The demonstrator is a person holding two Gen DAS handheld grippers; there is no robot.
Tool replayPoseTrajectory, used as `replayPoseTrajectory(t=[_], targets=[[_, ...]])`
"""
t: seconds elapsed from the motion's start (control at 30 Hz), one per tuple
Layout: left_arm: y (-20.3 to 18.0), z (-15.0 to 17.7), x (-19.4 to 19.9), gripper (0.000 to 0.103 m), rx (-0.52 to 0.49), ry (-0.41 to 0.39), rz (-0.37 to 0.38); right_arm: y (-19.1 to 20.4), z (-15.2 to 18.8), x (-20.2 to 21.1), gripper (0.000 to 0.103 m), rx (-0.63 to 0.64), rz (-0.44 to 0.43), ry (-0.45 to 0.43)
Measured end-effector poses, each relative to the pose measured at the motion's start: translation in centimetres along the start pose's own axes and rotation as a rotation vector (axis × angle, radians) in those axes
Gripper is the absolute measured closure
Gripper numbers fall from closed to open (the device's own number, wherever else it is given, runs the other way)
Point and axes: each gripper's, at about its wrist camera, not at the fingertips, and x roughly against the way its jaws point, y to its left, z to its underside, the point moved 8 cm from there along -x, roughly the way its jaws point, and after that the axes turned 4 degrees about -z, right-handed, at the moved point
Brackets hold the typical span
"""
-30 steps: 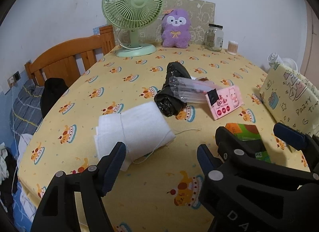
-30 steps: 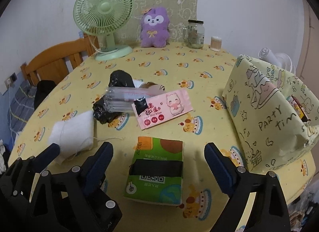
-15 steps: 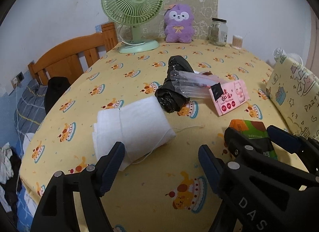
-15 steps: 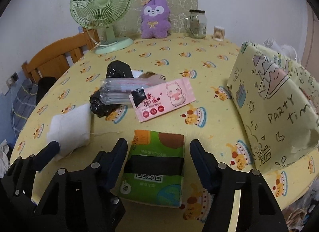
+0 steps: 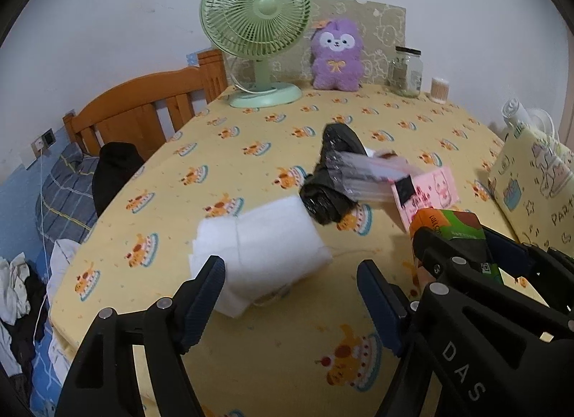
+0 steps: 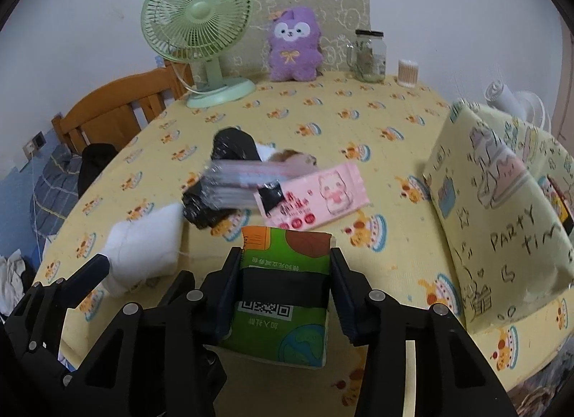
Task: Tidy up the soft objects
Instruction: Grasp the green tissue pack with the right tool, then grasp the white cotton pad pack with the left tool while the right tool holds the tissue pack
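Barely begun: right gripper closing on green soft tissue pack, near front table edge; left gripper open, empty; white folded cloth, black plastic bag, pink wipes packet unsorted mid-table.

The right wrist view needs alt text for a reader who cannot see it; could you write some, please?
The right gripper is closing its jaws on a green tissue pack on a yellow cartoon-print tablecloth. Beyond lie a pink wipes packet and folded white cloth; a party-print bag stands right.
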Motion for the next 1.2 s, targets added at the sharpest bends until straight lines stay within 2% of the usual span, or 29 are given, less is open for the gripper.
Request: replayPoseTrajectory(t=[0.13, 0.37, 0.6, 0.83, 0.97, 1.2], targets=[[0.4, -1.1, -0.5, 0.019, 0.010, -0.012, 0.020, 0.5, -1.1, -0.2, 0.053, 0.008, -0.002, -0.019], [1.2, -1.6, -1.7, 0.016, 0.026, 0.007, 0.040, 1.5, -2.0, -1.2, 0.053, 0.017, 0.001, -0.016], [2.1, -1.8, -3.2, 0.013, 0.027, 0.024, 0.028, 2.4, -2.4, -2.6, 0.053, 0.037, 0.013, -0.002], [2.6, -1.2, -4.8, 0.001, 0.049, 0.068, 0.062, 3.2, -2.1, -4.1, 0.053, 0.054, 0.012, 0.032], [2.6, -1.0, -5.3, 0.001, 0.063, 0.099, 0.097, 3.4, -2.2, -4.5, 0.053, 0.055, 0.010, 0.036], [2.1, -0.8, -4.8, 0.013, 0.055, 0.091, 0.112, 3.1, -2.0, -4.7, 0.053, 0.042, 0.001, 0.050]])
